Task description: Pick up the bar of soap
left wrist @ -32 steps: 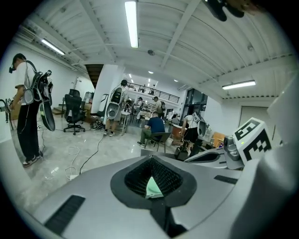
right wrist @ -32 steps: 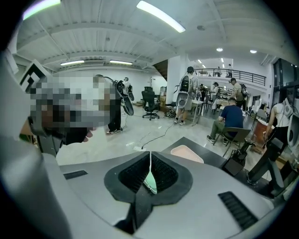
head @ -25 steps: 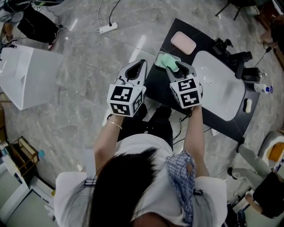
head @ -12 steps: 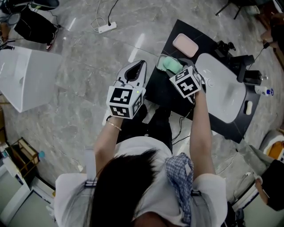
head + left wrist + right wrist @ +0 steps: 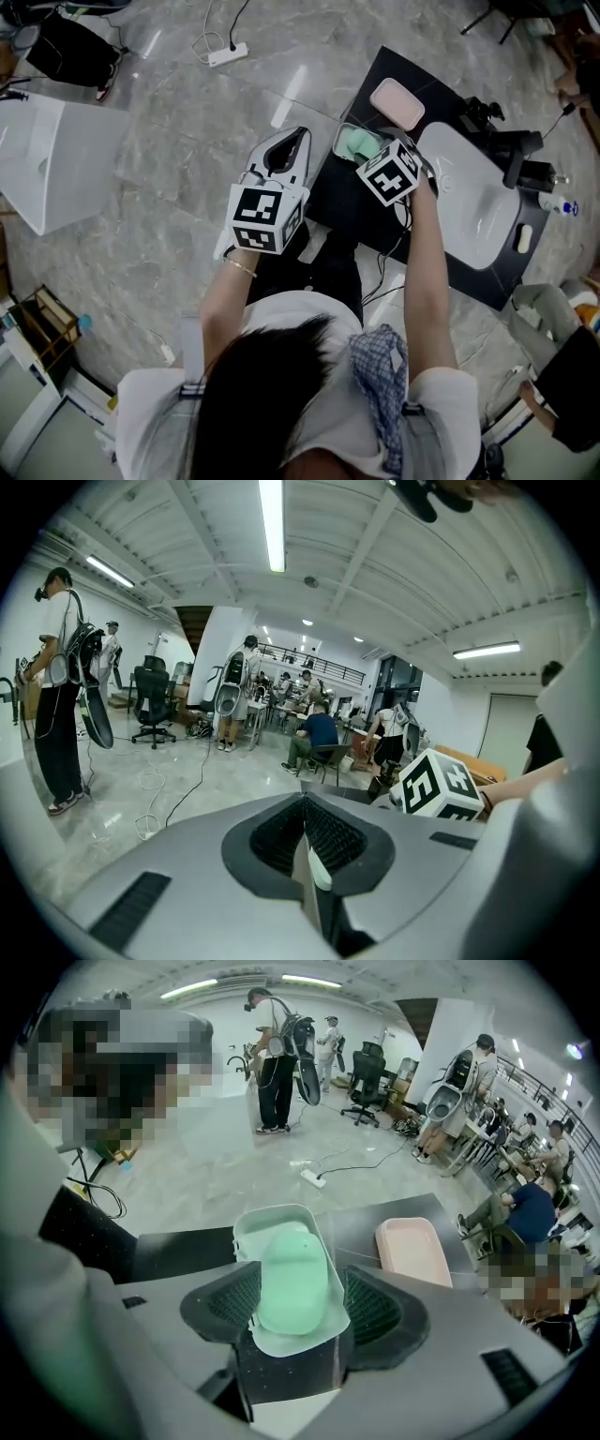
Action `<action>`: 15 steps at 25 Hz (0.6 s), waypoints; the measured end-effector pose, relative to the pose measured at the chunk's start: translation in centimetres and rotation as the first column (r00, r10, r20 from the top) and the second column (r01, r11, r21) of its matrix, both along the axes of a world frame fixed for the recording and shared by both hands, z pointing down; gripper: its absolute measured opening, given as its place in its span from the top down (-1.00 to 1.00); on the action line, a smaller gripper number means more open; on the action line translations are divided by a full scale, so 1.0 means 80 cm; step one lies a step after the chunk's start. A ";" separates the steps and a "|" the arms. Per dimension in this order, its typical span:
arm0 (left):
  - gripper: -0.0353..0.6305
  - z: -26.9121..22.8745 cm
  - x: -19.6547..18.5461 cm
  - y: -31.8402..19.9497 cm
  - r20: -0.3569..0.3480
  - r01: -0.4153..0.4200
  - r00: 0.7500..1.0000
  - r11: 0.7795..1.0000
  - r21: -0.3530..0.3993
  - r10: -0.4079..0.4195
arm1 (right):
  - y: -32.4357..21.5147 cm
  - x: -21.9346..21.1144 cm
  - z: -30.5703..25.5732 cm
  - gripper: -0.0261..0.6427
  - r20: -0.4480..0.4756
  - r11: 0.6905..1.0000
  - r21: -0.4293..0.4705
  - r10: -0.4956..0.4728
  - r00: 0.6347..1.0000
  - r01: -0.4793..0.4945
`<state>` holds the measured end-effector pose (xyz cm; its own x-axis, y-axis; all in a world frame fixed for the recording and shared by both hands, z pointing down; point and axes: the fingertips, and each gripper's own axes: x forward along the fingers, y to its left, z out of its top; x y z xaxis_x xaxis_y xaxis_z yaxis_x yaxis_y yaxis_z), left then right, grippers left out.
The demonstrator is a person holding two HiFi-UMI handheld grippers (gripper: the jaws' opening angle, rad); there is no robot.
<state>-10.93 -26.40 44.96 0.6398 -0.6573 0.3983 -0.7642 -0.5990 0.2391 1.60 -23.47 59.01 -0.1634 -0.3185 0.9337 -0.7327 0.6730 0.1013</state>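
Right jaws opening around the soap, left ones clamped on nothing

The black table (image 5: 339,190) carries a white sink (image 5: 469,197). Near the table's corner the right gripper (image 5: 298,1309) has its jaws spreading wide on either side of a pale green soap dish (image 5: 272,1215). The green bar of soap (image 5: 291,1274) lies in that dish between the pads, which don't seem to be pressing on it. A pink dish (image 5: 412,1251) sits just beside. The left gripper (image 5: 305,841) hangs over the floor, jaws pressed together, empty.
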 end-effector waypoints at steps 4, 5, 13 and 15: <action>0.86 -0.002 0.006 -0.005 -0.005 -0.006 1.000 1.000 0.007 0.006 | -0.003 -0.003 0.003 0.07 -0.016 0.999 0.005 -0.033 0.999 0.033; 0.86 -0.003 0.008 -0.006 -0.006 -0.009 1.000 1.000 0.008 0.009 | -0.004 -0.004 0.003 0.07 -0.022 0.999 0.003 -0.043 0.999 0.043; 0.86 -0.008 0.015 -0.004 -0.010 -0.027 1.000 0.999 0.020 0.027 | -0.005 0.003 0.008 0.08 -0.117 0.996 -0.023 -0.085 0.989 0.083; 0.86 -0.011 0.011 -0.007 -0.011 -0.019 1.000 0.999 0.028 0.019 | -0.005 0.003 0.008 0.10 -0.145 0.994 0.006 -0.109 0.983 0.111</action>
